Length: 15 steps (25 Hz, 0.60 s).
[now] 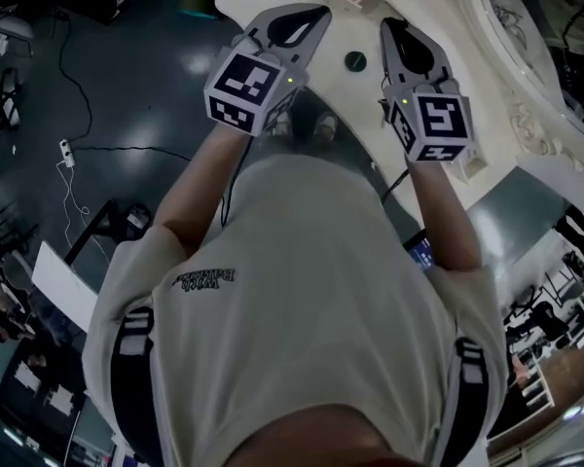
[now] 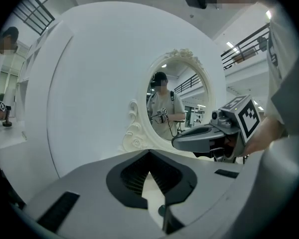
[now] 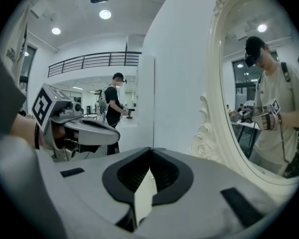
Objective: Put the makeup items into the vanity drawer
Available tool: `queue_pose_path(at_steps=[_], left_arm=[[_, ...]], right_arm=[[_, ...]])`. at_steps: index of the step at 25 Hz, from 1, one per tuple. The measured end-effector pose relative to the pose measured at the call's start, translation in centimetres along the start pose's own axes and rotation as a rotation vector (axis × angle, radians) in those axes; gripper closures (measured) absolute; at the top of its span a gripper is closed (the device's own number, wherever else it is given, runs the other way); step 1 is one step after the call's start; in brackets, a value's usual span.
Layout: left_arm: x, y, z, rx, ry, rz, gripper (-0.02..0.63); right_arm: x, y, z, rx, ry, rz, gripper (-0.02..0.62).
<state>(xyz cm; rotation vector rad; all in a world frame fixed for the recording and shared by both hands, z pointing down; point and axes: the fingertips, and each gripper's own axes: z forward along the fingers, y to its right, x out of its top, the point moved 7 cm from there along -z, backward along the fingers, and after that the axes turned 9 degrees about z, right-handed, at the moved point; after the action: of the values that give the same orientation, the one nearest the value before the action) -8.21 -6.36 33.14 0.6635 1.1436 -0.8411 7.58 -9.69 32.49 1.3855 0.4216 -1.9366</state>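
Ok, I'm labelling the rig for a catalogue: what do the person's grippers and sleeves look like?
Both the left gripper and right gripper are grey shells with black teardrop-shaped jaw linings, each carrying a white cube with black square markers and a small green light. A thin black cable trails from the right one. The person wears a pale short-sleeved T-shirt.

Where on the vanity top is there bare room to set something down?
A bare patch of the vanity top lies between the right gripper and the ornate mirror frame. A narrower strip runs between that gripper and the left gripper, but a small dark round item sits there. Something small also lies at the far edge.
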Motion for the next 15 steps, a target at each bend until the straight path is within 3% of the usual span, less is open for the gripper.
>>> queue_pose_path(at_steps=[8, 15], left_arm=[[-5.2, -0.3, 5.7, -0.077, -0.115, 0.005, 0.592], [-10.7, 0.2, 8.9, -0.133, -0.254, -0.041, 0.592]], right_arm=[[-5.8, 3.0, 4.2, -0.065, -0.115, 0.094, 0.575], [-12.6, 4.1, 6.6, -0.100, -0.286, 0.175, 0.555]])
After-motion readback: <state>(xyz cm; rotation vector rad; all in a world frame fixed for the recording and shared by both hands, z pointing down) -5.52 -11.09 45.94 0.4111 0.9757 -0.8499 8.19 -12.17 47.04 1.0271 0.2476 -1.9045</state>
